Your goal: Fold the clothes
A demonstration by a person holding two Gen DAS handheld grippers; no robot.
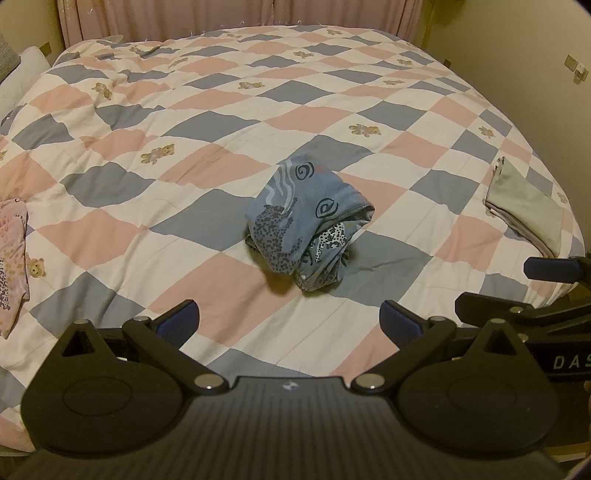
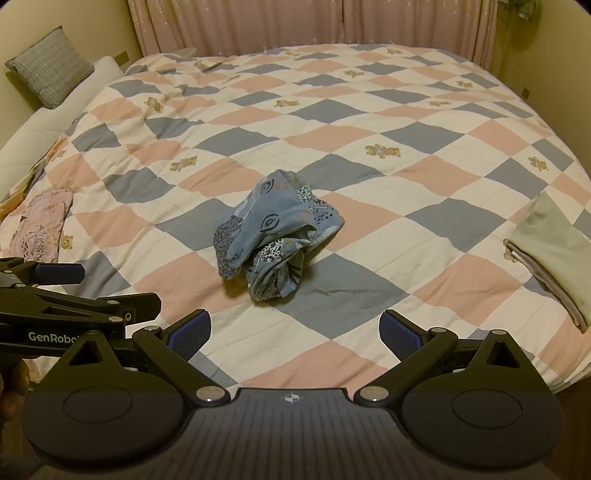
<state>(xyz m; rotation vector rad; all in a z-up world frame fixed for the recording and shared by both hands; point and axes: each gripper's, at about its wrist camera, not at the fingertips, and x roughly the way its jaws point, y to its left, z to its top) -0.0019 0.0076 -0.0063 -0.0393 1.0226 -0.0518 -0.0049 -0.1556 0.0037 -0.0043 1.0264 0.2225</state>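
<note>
A crumpled blue garment (image 1: 306,225) with leopard and swirl prints lies bunched in the middle of the bed; the right wrist view shows it too, garment (image 2: 275,238). My left gripper (image 1: 290,323) hovers over the near edge of the bed, open and empty, a short way in front of the garment. My right gripper (image 2: 295,332) is likewise open and empty, just short of the garment. Each gripper appears at the edge of the other's view: right gripper (image 1: 546,280), left gripper (image 2: 59,284).
A checked pink, blue and white quilt (image 1: 221,110) covers the bed. A folded grey-green cloth (image 1: 524,206) lies at the right edge, a folded pink printed garment (image 1: 11,258) at the left. Pillows (image 2: 51,70) sit far left, pink curtains (image 2: 295,22) behind.
</note>
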